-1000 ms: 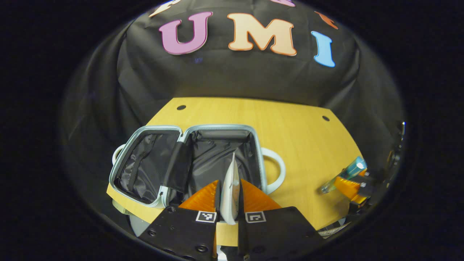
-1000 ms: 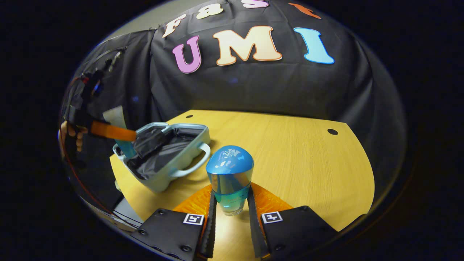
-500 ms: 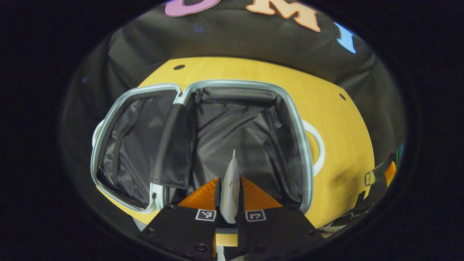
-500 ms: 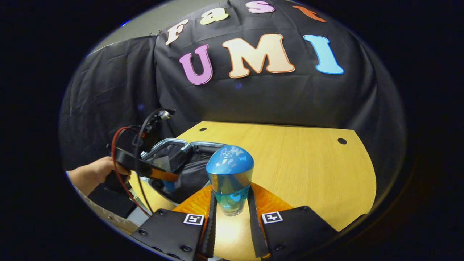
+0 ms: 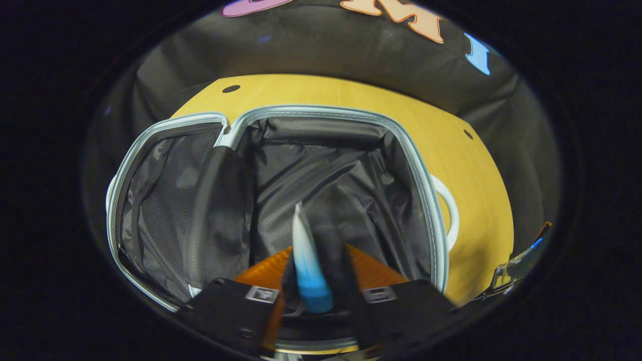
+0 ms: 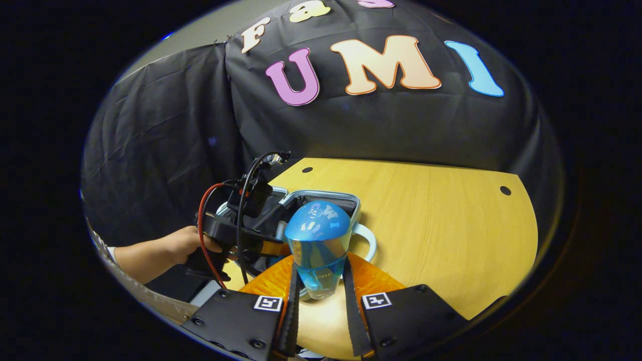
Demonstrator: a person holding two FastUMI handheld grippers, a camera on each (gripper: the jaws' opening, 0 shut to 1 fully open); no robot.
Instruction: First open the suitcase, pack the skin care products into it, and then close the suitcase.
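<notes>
The light-blue suitcase [image 5: 326, 109] lies open on the wooden table, both halves lined in black. Above its right half my left gripper [image 5: 318, 250] stands open. A white-and-blue tube [image 5: 307, 271] sits loose and blurred between the spread fingers, close to the left one. In the right gripper view, my right gripper [image 6: 319, 265] is shut on a clear blue bottle [image 6: 317, 245] with a rounded blue cap, held upright over the table. Behind the bottle I see the suitcase [image 6: 346, 198], and a hand holding the left gripper [image 6: 241, 235] over it.
The suitcase's white handle [image 5: 451, 210] sticks out on its right side. A black flap [image 5: 218, 210] lies over the hinge between the halves. Bare table [image 6: 441, 215] stretches to the right of the case. The right gripper and bottle [image 5: 521, 260] show at the far right edge.
My left gripper moved down over the suitcase's right half and its fingers spread, letting go of the tube. My right gripper carried the bottle left, toward the suitcase.
</notes>
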